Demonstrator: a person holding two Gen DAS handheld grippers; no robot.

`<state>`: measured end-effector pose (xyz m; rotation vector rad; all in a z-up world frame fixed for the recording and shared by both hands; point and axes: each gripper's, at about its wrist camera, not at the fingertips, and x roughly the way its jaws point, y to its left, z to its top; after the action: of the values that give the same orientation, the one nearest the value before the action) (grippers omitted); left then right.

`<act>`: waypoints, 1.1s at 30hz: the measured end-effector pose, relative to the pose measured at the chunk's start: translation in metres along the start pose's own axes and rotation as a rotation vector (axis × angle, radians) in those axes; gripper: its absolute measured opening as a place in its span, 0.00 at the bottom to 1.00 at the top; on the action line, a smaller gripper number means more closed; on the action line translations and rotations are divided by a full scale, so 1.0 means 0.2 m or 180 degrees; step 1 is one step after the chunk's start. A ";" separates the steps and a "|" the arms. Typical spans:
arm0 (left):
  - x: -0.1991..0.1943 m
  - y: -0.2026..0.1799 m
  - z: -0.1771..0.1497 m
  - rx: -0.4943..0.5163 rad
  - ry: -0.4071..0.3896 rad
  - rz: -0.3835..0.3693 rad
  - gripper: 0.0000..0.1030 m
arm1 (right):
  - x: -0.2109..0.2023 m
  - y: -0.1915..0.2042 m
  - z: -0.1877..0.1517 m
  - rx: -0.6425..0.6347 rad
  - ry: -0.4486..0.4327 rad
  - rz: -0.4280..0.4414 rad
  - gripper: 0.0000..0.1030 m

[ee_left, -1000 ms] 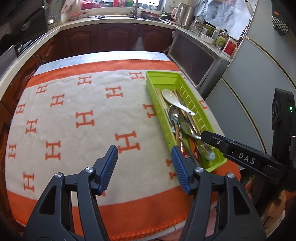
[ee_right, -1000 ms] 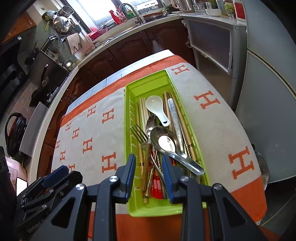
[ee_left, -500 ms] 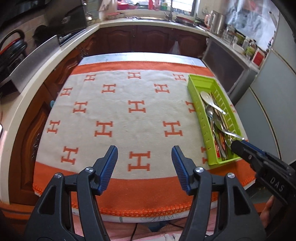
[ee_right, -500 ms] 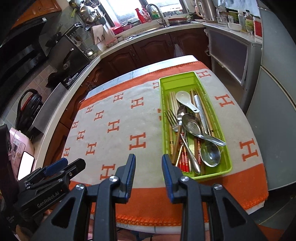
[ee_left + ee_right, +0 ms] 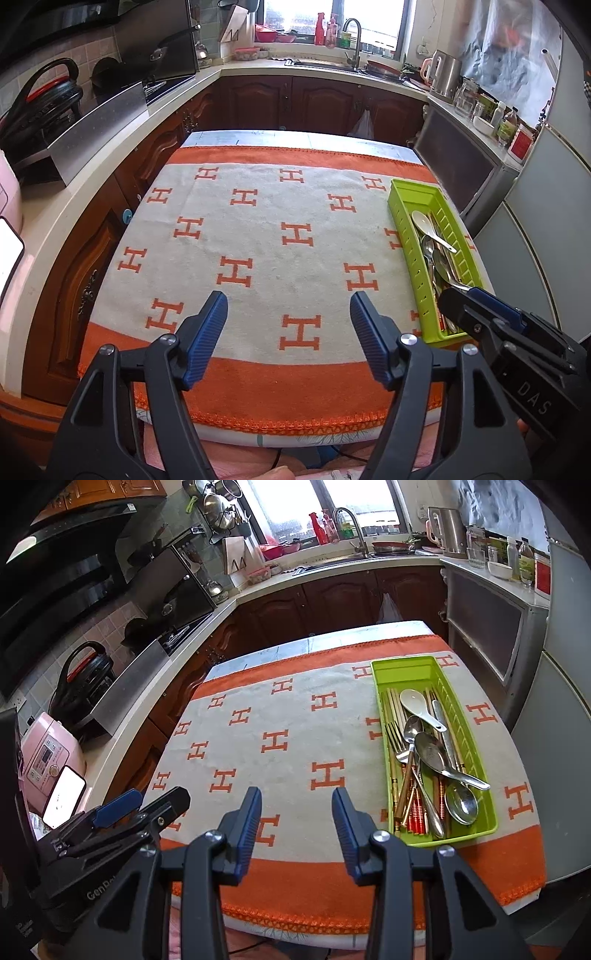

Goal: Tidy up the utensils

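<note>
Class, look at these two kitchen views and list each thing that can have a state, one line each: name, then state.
Left gripper: jaws opening, nothing between them.
Right gripper: jaws opening, nothing between them.
Green tray: flat on the cloth, holding mixed utensils, far end bare.
White spoon: in the tray, lying on top.
Large metal spoon: handle resting over the tray's right rim.
Fork: in the tray, tines toward the far end.

- Daylight comes through a window (image 5: 332, 22) behind the sink faucet (image 5: 352, 40).
- Dark wooden cabinets (image 5: 317, 103) run under a pale L-shaped counter (image 5: 110, 147).
- An orange-and-cream H-patterned cloth (image 5: 258, 240) covers the desk.
- A grey fridge (image 5: 554, 221) stands at the right.
</note>
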<state>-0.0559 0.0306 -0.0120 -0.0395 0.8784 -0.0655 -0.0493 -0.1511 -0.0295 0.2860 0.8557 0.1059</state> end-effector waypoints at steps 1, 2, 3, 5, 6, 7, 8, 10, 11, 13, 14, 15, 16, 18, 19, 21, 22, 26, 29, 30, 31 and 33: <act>0.00 0.00 0.00 0.0003 0.0003 -0.0008 0.65 | 0.01 0.01 0.00 -0.0008 0.0008 -0.0010 0.39; 0.01 0.00 0.00 0.0008 0.0008 -0.0012 0.65 | 0.01 0.02 0.00 -0.0015 0.0018 -0.0014 0.39; 0.02 0.00 0.00 0.0008 0.0010 -0.0012 0.65 | 0.02 0.02 -0.01 -0.0017 0.0024 -0.0014 0.39; 0.03 0.01 0.01 0.0006 0.0011 -0.0019 0.65 | 0.03 0.03 -0.01 -0.0024 0.0035 -0.0018 0.39; 0.04 0.02 0.01 0.0005 0.0012 -0.0021 0.65 | 0.04 0.04 -0.01 -0.0031 0.0039 -0.0029 0.39; 0.04 0.02 0.01 0.0008 0.0017 -0.0017 0.65 | 0.04 0.04 -0.01 -0.0035 0.0038 -0.0040 0.39; 0.05 0.02 0.01 0.0012 0.0025 -0.0017 0.65 | 0.05 0.05 0.00 -0.0038 0.0037 -0.0054 0.39; 0.07 0.02 0.02 0.0015 0.0040 -0.0031 0.65 | 0.05 0.05 0.00 -0.0029 0.0038 -0.0070 0.39; 0.07 0.03 0.02 0.0013 0.0045 -0.0036 0.65 | 0.06 0.05 0.00 -0.0023 0.0039 -0.0070 0.39; 0.09 0.03 0.03 0.0020 0.0057 -0.0037 0.65 | 0.07 0.06 0.01 -0.0022 0.0039 -0.0072 0.39; 0.09 0.03 0.03 0.0016 0.0061 -0.0036 0.65 | 0.07 0.06 0.01 -0.0030 0.0041 -0.0085 0.39; 0.10 0.04 0.03 0.0011 0.0064 -0.0040 0.65 | 0.07 0.07 0.01 -0.0036 0.0044 -0.0094 0.39; 0.10 0.04 0.03 0.0003 0.0069 -0.0042 0.65 | 0.08 0.07 0.01 -0.0035 0.0048 -0.0094 0.39; 0.11 0.05 0.03 -0.0006 0.0078 -0.0044 0.65 | 0.09 0.08 0.01 -0.0039 0.0054 -0.0098 0.39; 0.11 0.05 0.03 -0.0013 0.0083 -0.0039 0.65 | 0.09 0.08 0.01 -0.0043 0.0055 -0.0102 0.39; 0.12 0.06 0.03 -0.0022 0.0090 -0.0032 0.65 | 0.09 0.08 0.01 -0.0052 0.0056 -0.0098 0.39; 0.12 0.06 0.03 -0.0029 0.0093 -0.0033 0.65 | 0.09 0.09 0.01 -0.0059 0.0056 -0.0104 0.39; 0.13 0.08 0.03 -0.0051 0.0100 -0.0032 0.65 | 0.10 0.10 0.02 -0.0078 0.0052 -0.0117 0.39; 0.14 0.08 0.03 -0.0054 0.0113 -0.0029 0.65 | 0.11 0.10 0.02 -0.0073 0.0060 -0.0115 0.39; 0.14 0.08 0.03 -0.0056 0.0122 -0.0027 0.65 | 0.11 0.10 0.02 -0.0069 0.0067 -0.0117 0.39; 0.14 0.08 0.03 -0.0061 0.0128 -0.0029 0.65 | 0.12 0.11 0.01 -0.0065 0.0074 -0.0120 0.39; 0.14 0.09 0.02 -0.0066 0.0122 -0.0027 0.65 | 0.12 0.11 0.01 -0.0057 0.0072 -0.0111 0.39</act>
<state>-0.0337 0.0458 -0.0317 -0.0617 0.9173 -0.0653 -0.0314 -0.1260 -0.0389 0.2534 0.8815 0.0845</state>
